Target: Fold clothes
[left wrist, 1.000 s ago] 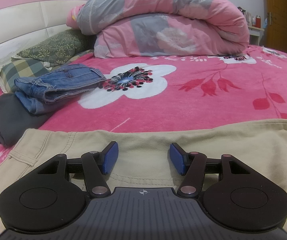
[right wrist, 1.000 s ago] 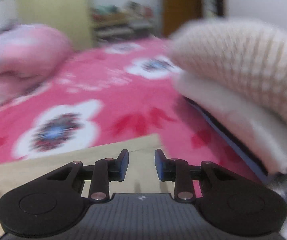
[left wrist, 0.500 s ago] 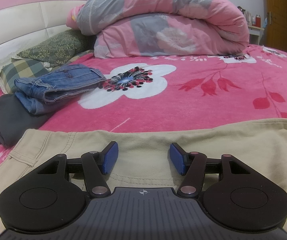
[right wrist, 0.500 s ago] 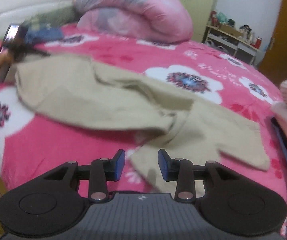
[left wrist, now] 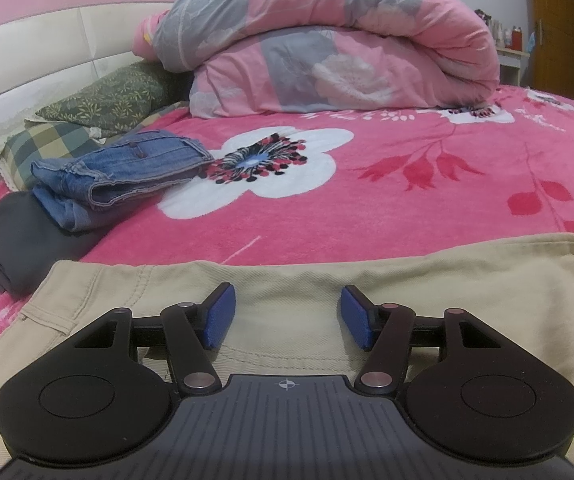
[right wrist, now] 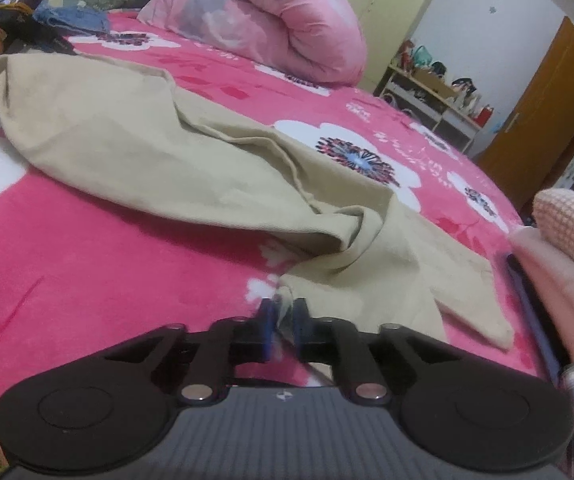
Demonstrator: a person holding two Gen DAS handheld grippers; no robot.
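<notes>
Khaki trousers point(left wrist: 287, 280) lie spread across the pink flowered bed. In the left wrist view my left gripper point(left wrist: 287, 316) hovers open over the waistband, its blue pads point(left wrist: 219, 316) wide apart with cloth lying under them, not pinched. In the right wrist view the trousers point(right wrist: 147, 152) stretch from far left to near right, one leg rumpled and folded over. My right gripper point(right wrist: 283, 312) is at the near hem of a leg. Its jaws are closing, and a corner of the khaki cloth is pinched between the pads.
Folded jeans point(left wrist: 127, 172) rest on a dark grey folded garment point(left wrist: 23, 236) near the pillows point(left wrist: 115, 96). A rolled pink duvet point(left wrist: 327, 40) lies at the head. A stack of knit and pink clothes point(right wrist: 567, 236) sits at the right. Shelf point(right wrist: 435, 92) and door point(right wrist: 547, 112) stand beyond.
The right gripper swung from the clothes stack to the trouser leg's hem, came down and closed its jaws on the cloth. The left gripper stayed still and open.
</notes>
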